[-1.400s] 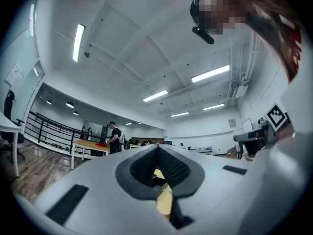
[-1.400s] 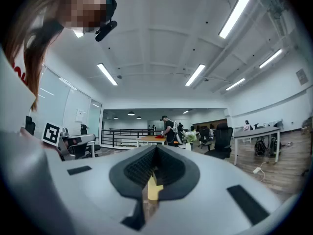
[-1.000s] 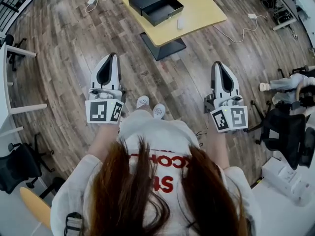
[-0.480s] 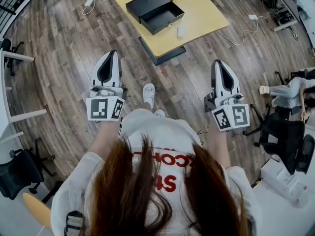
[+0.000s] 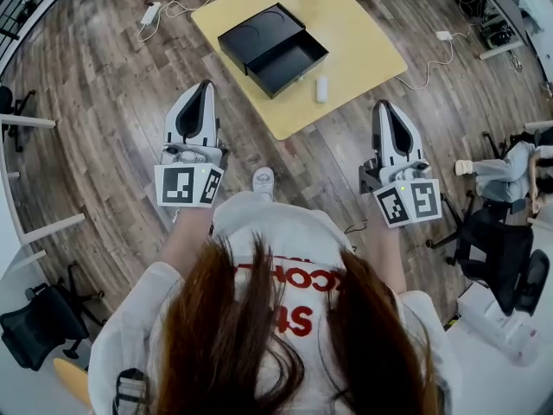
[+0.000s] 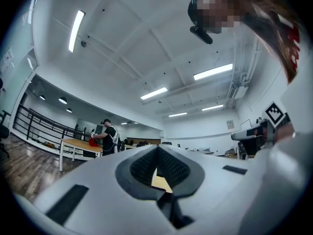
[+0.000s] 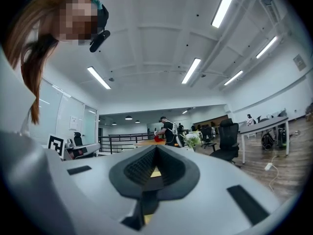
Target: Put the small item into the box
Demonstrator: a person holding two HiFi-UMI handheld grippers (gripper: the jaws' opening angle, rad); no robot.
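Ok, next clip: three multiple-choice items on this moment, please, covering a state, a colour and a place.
1. The drawer of the box is:
A. pulled out
B. pushed shut
C. taken off

2. The box is:
A. white
B. black
C. red

3. The small white item lies:
A. on the table, beside the box
B. in the drawer
C. on top of the box

Answers:
1. A, since the head view shows the drawer standing out from the box with its inside in sight.
2. B, since box and drawer are both black against the yellow table.
3. A, since the item sits on bare tabletop just off the drawer's corner.
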